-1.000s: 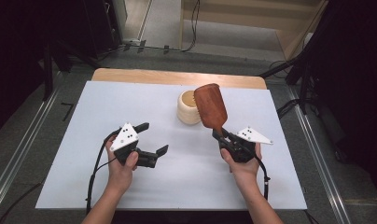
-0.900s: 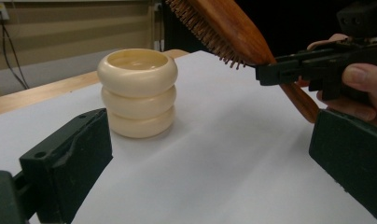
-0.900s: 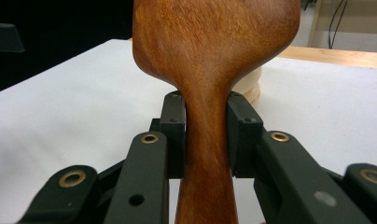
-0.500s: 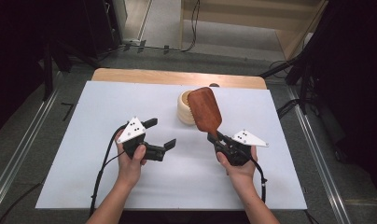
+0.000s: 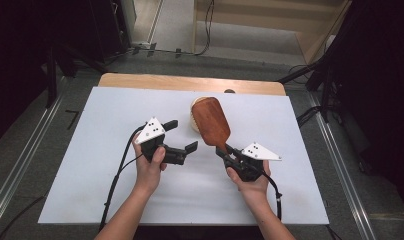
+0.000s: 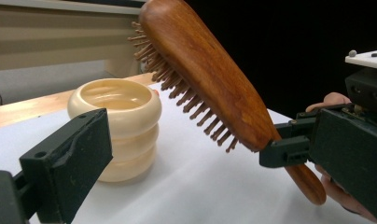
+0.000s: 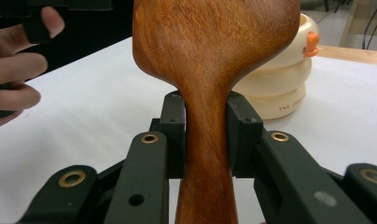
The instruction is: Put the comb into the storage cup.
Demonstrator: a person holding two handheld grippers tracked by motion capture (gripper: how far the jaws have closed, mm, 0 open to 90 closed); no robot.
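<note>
Figure. A reddish-brown wooden paddle hairbrush (image 5: 211,123) was held off the worktop (image 5: 90,200) by the right gripper (image 5: 230,154), whose two black jaws were closed on the narrow neck where the handle meets the head, one jaw on each side, as the right gripper view showed. The brush's long axis ran from that gripper up and away from the person, leaning toward the cream ribbed plastic cup (image 5: 194,116); its smooth back faced the high camera, and its wooden pins pointed down toward the cup and the worktop. In the left gripper view the head hung above and just beside the cup's open mouth, apart from it. The handle's free end projected behind the jaws toward the person's right hand (image 5: 250,182).

The left gripper (image 5: 180,140) stood on the near-left side of the cup, its jaws spread wide with nothing between them, aimed across toward the brush. The brush head lay directly ahead of it, with the cup slightly to one side. Of the two, the right gripper already had the brush, while the left was the free one and close enough to take part.

The cup stood upright on the white worktop, at the far middle of it. Its visible interior looked empty, though the bottom was hidden. A small orange detail marked its side.
</note>
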